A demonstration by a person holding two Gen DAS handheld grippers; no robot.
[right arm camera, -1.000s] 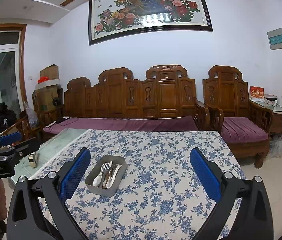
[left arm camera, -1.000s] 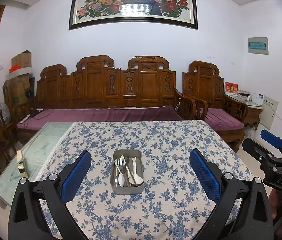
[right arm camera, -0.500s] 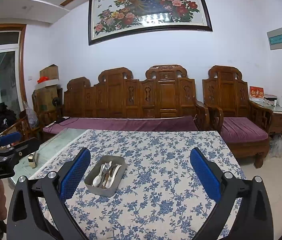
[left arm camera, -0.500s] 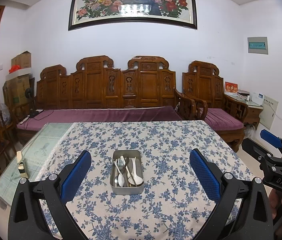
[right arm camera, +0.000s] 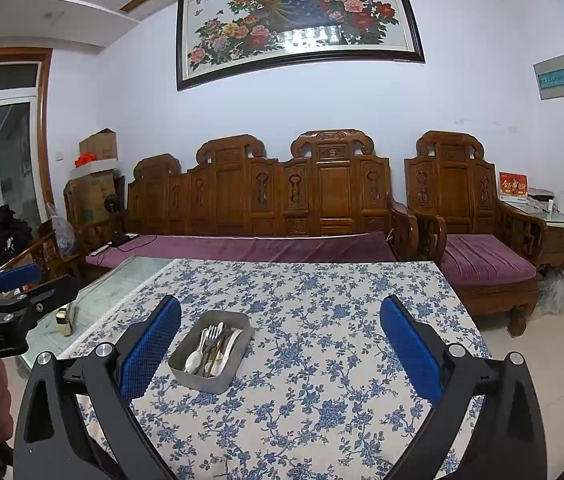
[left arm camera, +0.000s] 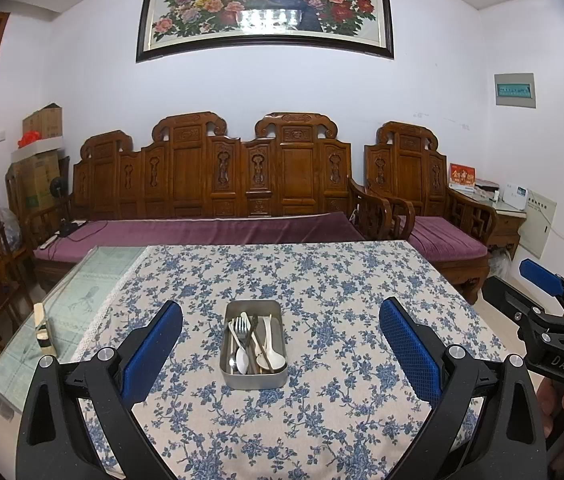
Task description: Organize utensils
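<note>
**Two Sets of Tongs Hover Spread Over a Tin of Utensils**

Both hand-held tools hang above the near edge of the worktop (left arm camera: 321, 280), which is covered by a blue-flowered cloth. The left tongs (left arm camera: 280, 344) stand wide apart with nothing between the blue pads, and the right tongs (right arm camera: 280, 344) are spread just as wide and just as empty.

The utensils (left arm camera: 254, 340) lie together in a metal tin (left arm camera: 256, 380) near the middle of the cloth, a little to the left in the right wrist view. A fork (left arm camera: 242, 326), a metal spoon (left arm camera: 242, 356), a white spoon (left arm camera: 272, 354) and dark chopsticks (left arm camera: 256, 338) overlap one another, handles mostly pointing far. Nothing else of the set shows on the cloth.

This layout suits either a tin waiting to be sorted out or a tin into which the pieces have just been gathered; the frames cannot settle which. If any piece is to be lifted, the crossing handles are the trouble. A good grip would likely take one handle alone, near its free far end, with the pads closing across its thin sides, and raise it straight so neighbours do not drag along. The tin looks light and might slide on the cloth, so the other tongs could steady its rim.
</note>
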